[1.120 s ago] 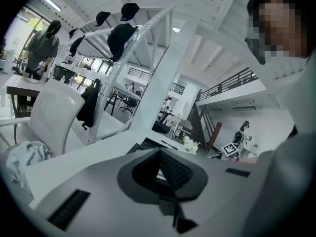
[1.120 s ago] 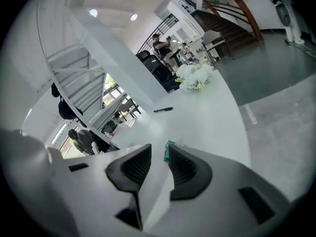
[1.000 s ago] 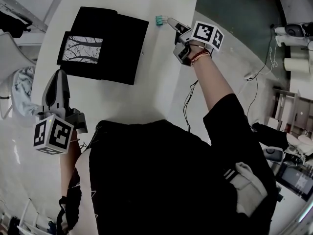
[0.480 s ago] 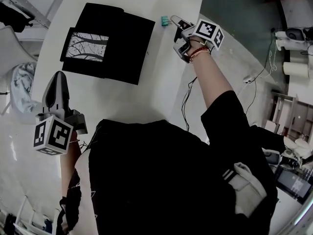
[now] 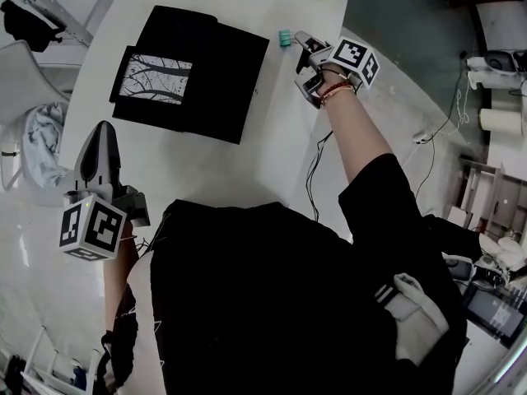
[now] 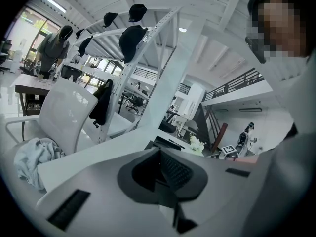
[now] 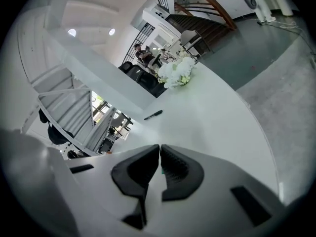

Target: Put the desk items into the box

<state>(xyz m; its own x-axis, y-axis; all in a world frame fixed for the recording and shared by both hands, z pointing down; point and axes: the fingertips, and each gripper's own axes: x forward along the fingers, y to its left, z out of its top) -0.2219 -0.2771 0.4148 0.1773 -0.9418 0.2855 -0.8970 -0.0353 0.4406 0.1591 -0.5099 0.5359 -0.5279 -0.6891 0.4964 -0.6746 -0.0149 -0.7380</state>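
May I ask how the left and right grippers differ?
The left gripper is shut on nothing; the right gripper has just been closing its jaws on the teal clip. The left is held close to the person, the right on an outstretched arm. Both point across the white table.

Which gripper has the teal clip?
The right gripper: its jaws have just been closing with the teal clip between them; the left gripper is shut, empty.

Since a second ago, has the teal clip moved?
No: teal clip keeps its gap from the black box; right gripper jaws have just been closing on it.
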